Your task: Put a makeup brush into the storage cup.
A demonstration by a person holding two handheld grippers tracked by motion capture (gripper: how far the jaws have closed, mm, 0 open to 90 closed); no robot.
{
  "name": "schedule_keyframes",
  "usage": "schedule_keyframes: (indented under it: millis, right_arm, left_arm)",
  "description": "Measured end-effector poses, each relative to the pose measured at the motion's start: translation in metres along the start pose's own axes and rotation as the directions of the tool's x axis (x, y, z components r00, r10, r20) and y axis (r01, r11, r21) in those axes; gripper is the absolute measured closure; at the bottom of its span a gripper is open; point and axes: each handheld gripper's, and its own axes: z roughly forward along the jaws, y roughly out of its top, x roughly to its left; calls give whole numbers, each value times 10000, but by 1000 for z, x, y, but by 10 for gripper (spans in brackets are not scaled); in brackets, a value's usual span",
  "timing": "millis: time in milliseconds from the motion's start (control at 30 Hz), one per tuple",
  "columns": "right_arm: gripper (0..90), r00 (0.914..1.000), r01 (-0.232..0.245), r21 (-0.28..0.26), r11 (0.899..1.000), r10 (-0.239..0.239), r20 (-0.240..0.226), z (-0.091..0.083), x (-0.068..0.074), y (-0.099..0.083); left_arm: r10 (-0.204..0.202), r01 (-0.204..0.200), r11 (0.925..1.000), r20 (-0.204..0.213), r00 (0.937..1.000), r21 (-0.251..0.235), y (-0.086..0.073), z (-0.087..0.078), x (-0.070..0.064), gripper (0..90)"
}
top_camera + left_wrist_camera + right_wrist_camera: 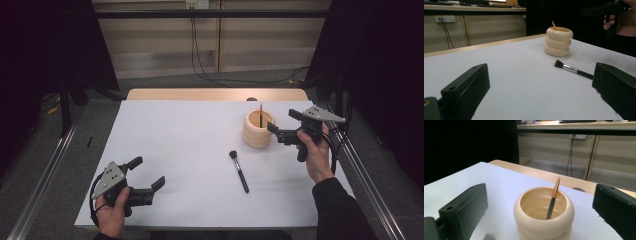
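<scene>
One cream holder (544, 216) stands just ahead of my right gripper (284, 126), its fingers apart and empty, with one slim brush (552, 198) upright inside. One makeup brush (573, 69) lies on the table (180, 145) ahead of my left gripper (147, 175), fingers likewise apart.

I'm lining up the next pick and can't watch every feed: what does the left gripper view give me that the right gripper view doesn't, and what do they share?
Left gripper view alone: the brush lying flat on the table, apart from the holder, and the right tool in a hand up at the far right.

Right gripper view alone: the inside of the holder, where a thin stick leans on the rim.

Both: the cream ringed holder with the stick's gold tip poking out, the white table, and each view's own black jaws spread wide with nothing between them.
</scene>
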Motion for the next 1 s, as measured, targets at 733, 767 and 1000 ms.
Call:
schedule_keyframes:
  millis: [733,767,1000]
  right_arm:
    - [1,9993,22,-324,9995,-10,375,-51,15,-17]
    - [1,9990,35,-313,9995,-21,456,-53,16,-18]
    - [0,9987,-9,-262,9997,23,508,-68,18,-27]
  left_arm:
    - [-49,47,9999,-158,9999,-139,0,-3,1,14]
    - [-31,29,9999,-140,9999,-142,0,-3,1,14]
    - [-114,113,9998,-95,9999,-154,1,-5,-2,15]
